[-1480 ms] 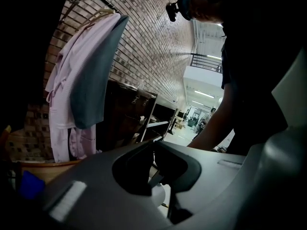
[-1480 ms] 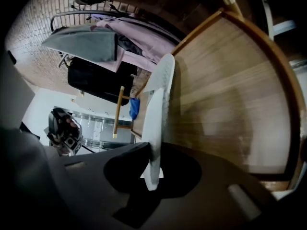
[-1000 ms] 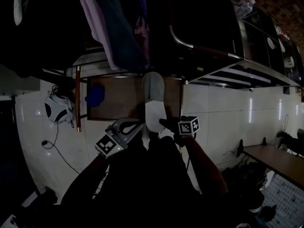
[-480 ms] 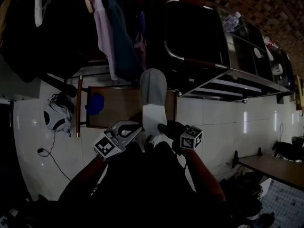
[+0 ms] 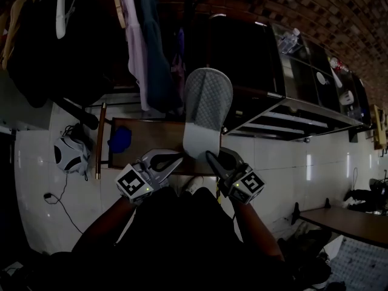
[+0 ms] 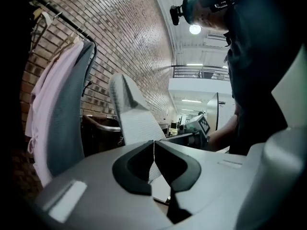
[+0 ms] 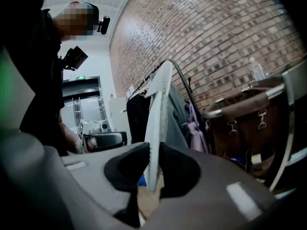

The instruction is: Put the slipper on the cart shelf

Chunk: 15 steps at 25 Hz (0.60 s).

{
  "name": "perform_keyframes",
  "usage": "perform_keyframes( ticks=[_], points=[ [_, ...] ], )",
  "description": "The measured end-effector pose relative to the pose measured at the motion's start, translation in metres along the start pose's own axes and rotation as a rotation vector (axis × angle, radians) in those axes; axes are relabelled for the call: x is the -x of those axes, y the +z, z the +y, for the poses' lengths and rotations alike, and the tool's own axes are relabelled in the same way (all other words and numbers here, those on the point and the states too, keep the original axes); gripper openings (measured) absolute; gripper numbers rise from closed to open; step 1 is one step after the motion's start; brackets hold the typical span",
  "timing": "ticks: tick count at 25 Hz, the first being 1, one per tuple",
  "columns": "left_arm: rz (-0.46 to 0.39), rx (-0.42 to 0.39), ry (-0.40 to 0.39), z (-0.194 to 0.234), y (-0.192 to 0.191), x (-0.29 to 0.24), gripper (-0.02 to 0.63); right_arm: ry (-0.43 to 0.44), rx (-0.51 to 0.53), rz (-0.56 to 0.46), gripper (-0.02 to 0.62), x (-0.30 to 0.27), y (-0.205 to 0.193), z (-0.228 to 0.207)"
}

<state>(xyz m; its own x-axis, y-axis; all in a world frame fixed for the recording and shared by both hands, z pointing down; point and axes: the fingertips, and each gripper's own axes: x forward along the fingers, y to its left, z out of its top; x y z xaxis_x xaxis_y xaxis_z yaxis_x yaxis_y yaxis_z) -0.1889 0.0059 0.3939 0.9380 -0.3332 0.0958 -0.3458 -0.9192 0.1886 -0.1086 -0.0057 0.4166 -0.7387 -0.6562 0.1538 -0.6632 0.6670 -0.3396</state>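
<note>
As the right gripper (image 7: 154, 152) bites on the slipper (image 5: 207, 102), both pads pressed against the thin heel end seen edge-on between them, the left gripper (image 6: 154, 145) sits just beside it with its jaws drawn together. Their tips meet right at the slipper's heel edge, and whether they pinch any of it I can't tell. Two grippers, then, and one slipper, up in the air in front of the person, nearly upright with the toe on top and the heel down at the tips. Look at it: a grey, diamond-patterned toe half, a pale white heel half, flat and slim. Beyond it stands one dark cart (image 5: 285, 117) with metal-edged shelves. The slipper is not yet on any of them, its toe showing against the cart's left end. One clear bottle (image 5: 289, 40) stands on the cart's top. Below lies one brown board (image 5: 151, 132) on the pale tiled floor (image 5: 273, 156), with one blue object (image 5: 120, 139) near its left edge. Several garments (image 5: 145, 41) hang at the upper left.
</note>
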Motion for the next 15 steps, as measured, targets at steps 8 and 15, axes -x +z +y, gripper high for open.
perform_keyframes(
  ticks=[8, 15],
  points=[
    [-0.029, -0.026, -0.001, 0.005, 0.021, -0.007, 0.005, -0.066, 0.187, -0.108, 0.061, 0.004, 0.051, 0.014],
    [-0.021, -0.035, 0.016, 0.014, 0.013, -0.007, 0.005, -0.115, 0.232, -0.133, 0.061, 0.008, 0.055, 0.012]
  ],
)
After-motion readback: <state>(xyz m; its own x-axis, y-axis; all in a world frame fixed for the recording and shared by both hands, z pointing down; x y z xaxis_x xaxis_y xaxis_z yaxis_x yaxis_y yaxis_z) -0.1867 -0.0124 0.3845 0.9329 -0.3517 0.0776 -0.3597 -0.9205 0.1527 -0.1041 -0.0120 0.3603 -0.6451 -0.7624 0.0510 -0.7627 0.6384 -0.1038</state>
